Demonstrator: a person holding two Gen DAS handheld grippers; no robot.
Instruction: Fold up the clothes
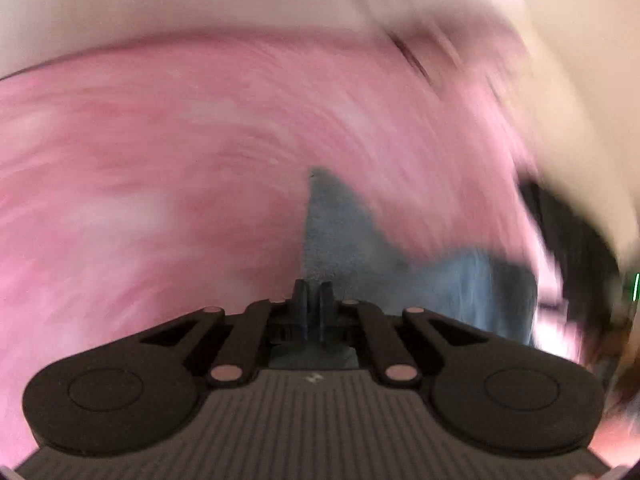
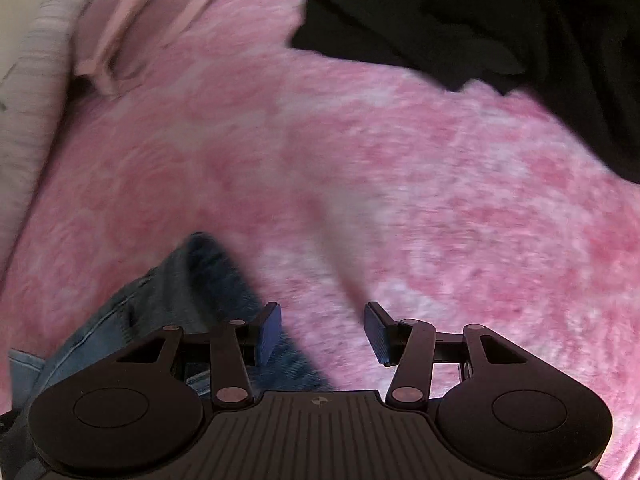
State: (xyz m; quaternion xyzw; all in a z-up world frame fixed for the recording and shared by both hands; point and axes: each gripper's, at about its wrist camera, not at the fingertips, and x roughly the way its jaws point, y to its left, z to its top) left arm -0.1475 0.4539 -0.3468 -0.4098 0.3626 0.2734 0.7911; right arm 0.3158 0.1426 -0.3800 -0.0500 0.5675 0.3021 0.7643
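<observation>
We see the blue denim garment (image 1: 336,232) lying on a pink mottled blanket (image 1: 160,184). In the left wrist view a pointed flap of it rises straight ahead of the left tool (image 1: 314,292), and a paler blue stretch of the same cloth spreads away to the right. The left tool is clenched, its two dark fingers (image 1: 300,300) nearly touching, with the denim right at their tips; the view is too smeared for us to say whether cloth is pinched between them.

In the right wrist view the denim garment (image 2: 192,288) lies at the lower left, a rolled edge and a stitched seam showing, and it runs under the left finger of the right tool (image 2: 322,330). That tool is released: its blue pads (image 2: 269,334) stand well apart, with only pink blanket (image 2: 360,168) between them.

Farther out, a black garment (image 2: 500,28) lies crumpled on the blanket at the upper right. At the upper left a pale pink folded cloth (image 2: 120,20) sits beside a striped, cream-coloured edge (image 2: 36,80).
</observation>
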